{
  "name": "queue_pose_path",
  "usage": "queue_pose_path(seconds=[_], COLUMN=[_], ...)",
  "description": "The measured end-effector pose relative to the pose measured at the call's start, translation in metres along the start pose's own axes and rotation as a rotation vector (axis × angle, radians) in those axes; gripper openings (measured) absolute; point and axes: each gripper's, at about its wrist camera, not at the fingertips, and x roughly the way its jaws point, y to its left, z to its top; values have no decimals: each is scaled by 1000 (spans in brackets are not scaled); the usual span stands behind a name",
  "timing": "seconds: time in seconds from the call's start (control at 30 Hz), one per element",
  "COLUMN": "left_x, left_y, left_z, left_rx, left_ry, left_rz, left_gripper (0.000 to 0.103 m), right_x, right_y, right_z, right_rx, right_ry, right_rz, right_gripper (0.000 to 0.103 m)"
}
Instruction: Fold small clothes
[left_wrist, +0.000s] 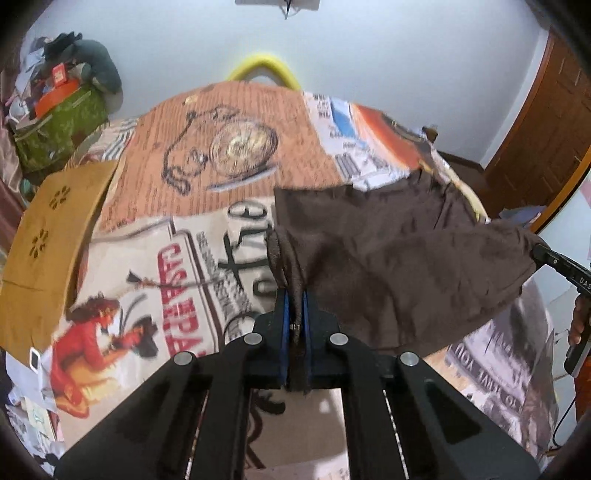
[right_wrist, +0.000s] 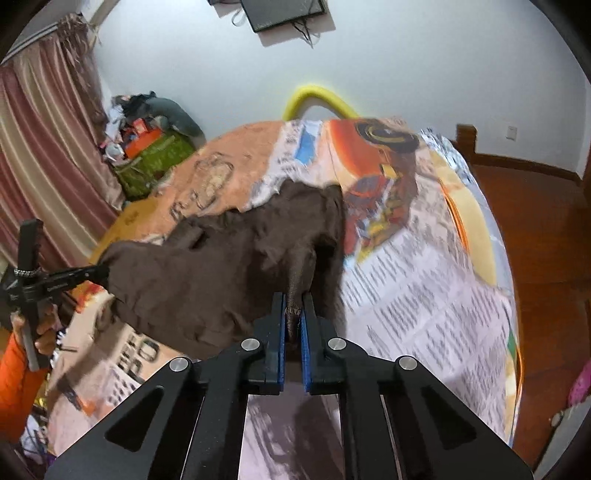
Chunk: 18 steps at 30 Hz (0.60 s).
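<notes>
Nearest the lens, the left gripper (left_wrist: 295, 299) is clamped on one corner of the brown garment (left_wrist: 388, 258), the right gripper (right_wrist: 294, 302) on another. Cloth hangs between them above the printed bedspread (left_wrist: 177, 258). Beyond lie a tan cardboard piece (left_wrist: 48, 240), then a green bag (left_wrist: 59, 125).

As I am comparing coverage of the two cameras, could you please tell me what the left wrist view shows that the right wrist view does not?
Only the left wrist view shows the flat tan cardboard piece with cut-outs. Only the right wrist view shows the striped pink curtain and the dark wall-mounted screen. Both show the brown cloth garment pinched in the left gripper and right gripper above the printed bedspread.
</notes>
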Motion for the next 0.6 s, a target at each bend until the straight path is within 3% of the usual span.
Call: queue_pose_path(seconds=[0.27,0.43,0.6], left_x=[14,50,83], left_y=[-2,17,28], left_z=[56,84,90], left_rx=[-10,-65,-71], left_ry=[-65,-49,-16], left_rz=[88,143,190], left_gripper=[6,6,6], right_x=[8,37,65], right_y=[5,-10,-23], right_z=[55,86,105], right_rx=[-14,28,69], right_ry=[-95,-103,-90], right_rz=[-19,-74,-105], right_gripper=[6,6,6])
